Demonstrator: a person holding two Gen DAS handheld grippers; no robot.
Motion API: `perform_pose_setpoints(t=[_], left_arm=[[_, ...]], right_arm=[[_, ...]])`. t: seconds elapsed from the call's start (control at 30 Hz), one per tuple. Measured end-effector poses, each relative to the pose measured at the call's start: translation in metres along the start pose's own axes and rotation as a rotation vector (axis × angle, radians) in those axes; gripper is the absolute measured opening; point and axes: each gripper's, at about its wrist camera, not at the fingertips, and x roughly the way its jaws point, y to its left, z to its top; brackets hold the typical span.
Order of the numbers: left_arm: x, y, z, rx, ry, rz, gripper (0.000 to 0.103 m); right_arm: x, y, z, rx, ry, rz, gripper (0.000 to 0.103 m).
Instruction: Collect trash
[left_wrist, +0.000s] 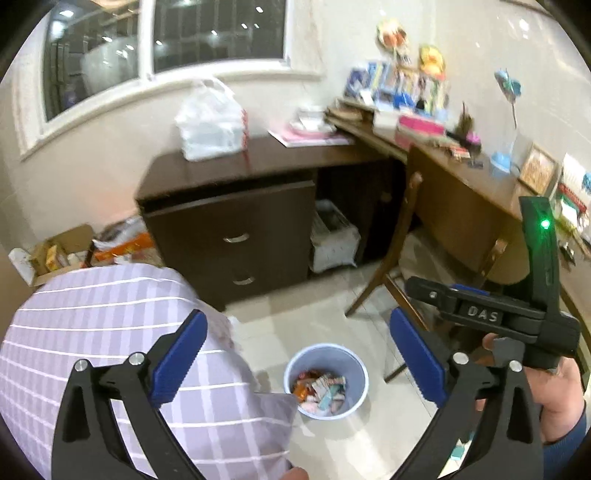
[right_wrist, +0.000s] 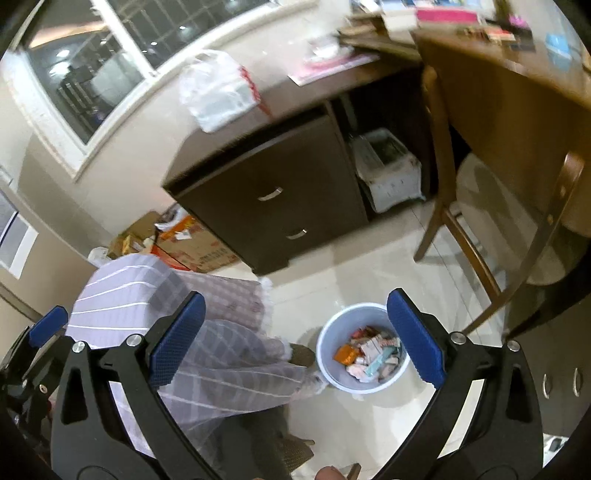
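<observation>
A light blue trash bin (left_wrist: 325, 380) stands on the tiled floor, holding several wrappers and packets (left_wrist: 320, 390). It also shows in the right wrist view (right_wrist: 364, 347) with the same trash (right_wrist: 373, 356) inside. My left gripper (left_wrist: 297, 358) is open and empty, held high above the bin. My right gripper (right_wrist: 295, 339) is open and empty, also above the bin. In the left wrist view the right gripper's body (left_wrist: 491, 317) shows at the right edge; its fingertips are hidden there. A blue pad of the left gripper (right_wrist: 48, 326) shows at the left edge of the right wrist view.
A purple striped bedcover (left_wrist: 110, 343) fills the left. A dark drawer cabinet (left_wrist: 236, 225) with a white plastic bag (left_wrist: 210, 122) stands by the window wall. A wooden chair (left_wrist: 399, 258) sits at a cluttered desk (left_wrist: 461, 166). Cardboard boxes (right_wrist: 184, 243) lie on the floor.
</observation>
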Motion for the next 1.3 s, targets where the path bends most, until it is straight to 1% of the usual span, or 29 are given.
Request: perform_pose_setpoints(t=[0.07, 0.17, 0.27, 0.4, 0.47, 0.63, 0.83, 0.97, 1.13, 1.3], left_arm=[[-0.023, 0.009, -0.002, 0.03, -0.042, 0.058, 0.097], [-0.053, 0.025, -0.007, 0.047, -0.082, 0.114, 0.097], [-0.086, 0.046, -0.013, 0.008, -0.111, 0.156, 0.097], [-0.131, 0.071, -0.02, -0.033, -0.171, 0.224, 0.097], [-0.156, 0.084, -0.023, -0.068, -0.204, 0.268, 0.097], [-0.213, 0.111, -0.033, -0.118, -0.273, 0.369, 0.097], [-0.266, 0.133, -0.046, -0.194, -0.326, 0.438, 0.098], [-0.292, 0.139, -0.053, -0.218, -0.365, 0.458, 0.098], [-0.314, 0.14, -0.056, -0.237, -0.4, 0.462, 0.098], [-0.321, 0.142, -0.053, -0.258, -0.424, 0.465, 0.098]], right_arm=[[-0.018, 0.023, 0.0, -0.032, -0.021, 0.01, 0.097], [-0.042, 0.057, -0.002, -0.088, -0.051, 0.035, 0.097], [-0.063, 0.095, -0.008, -0.146, -0.07, 0.058, 0.097], [-0.091, 0.143, -0.018, -0.213, -0.102, 0.079, 0.097], [-0.106, 0.165, -0.024, -0.242, -0.121, 0.094, 0.097], [-0.147, 0.223, -0.042, -0.332, -0.181, 0.14, 0.097], [-0.18, 0.271, -0.065, -0.413, -0.248, 0.148, 0.097], [-0.201, 0.292, -0.076, -0.444, -0.306, 0.139, 0.097], [-0.225, 0.308, -0.087, -0.473, -0.374, 0.124, 0.097], [-0.237, 0.315, -0.091, -0.487, -0.413, 0.106, 0.097]])
